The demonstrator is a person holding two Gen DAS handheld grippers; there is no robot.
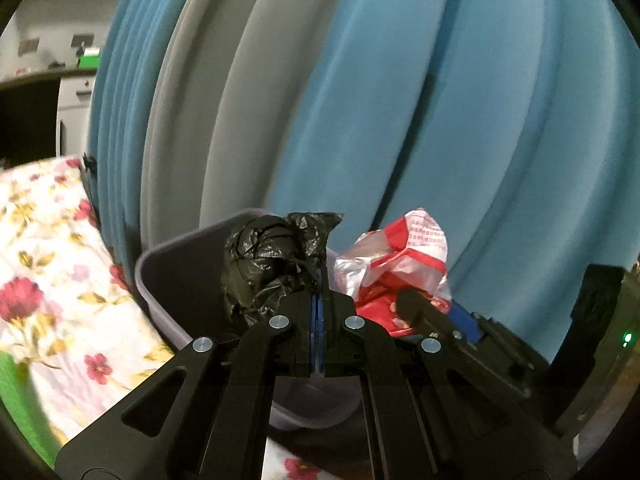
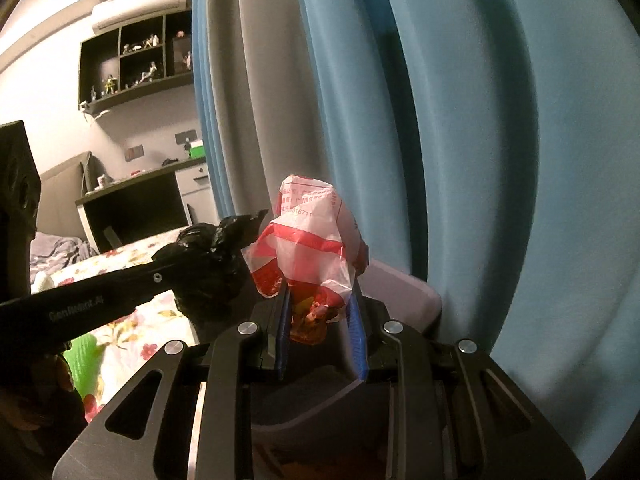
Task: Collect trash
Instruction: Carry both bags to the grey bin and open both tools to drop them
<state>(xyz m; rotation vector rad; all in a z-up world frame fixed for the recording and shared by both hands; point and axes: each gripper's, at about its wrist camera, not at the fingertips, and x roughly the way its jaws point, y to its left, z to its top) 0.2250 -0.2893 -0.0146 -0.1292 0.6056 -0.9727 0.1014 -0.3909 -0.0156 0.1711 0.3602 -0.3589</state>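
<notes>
Floral bedsheet (image 1: 52, 264) occupies the far left, with a grey bin (image 1: 168, 280) just beside it against the blue and grey curtain (image 1: 400, 100). The left gripper (image 1: 318, 280) has its fingers fully closed, pinching a pleat of a crumpled black plastic bag (image 1: 264, 268); the bag hangs at the fingertips above the bin's open top. To its right, the right gripper (image 2: 320, 304) has its fingers (image 2: 283, 328) partly closed and clamped on the lower part of a red-and-white plastic bag (image 2: 308, 240), the bulk of which stands up above the blue pads. This bag is likewise held over the bin, whose pale rim (image 2: 400, 284) shows just beyond it. The two bags sit near one another, side by side; whether they touch cannot be determined.
</notes>
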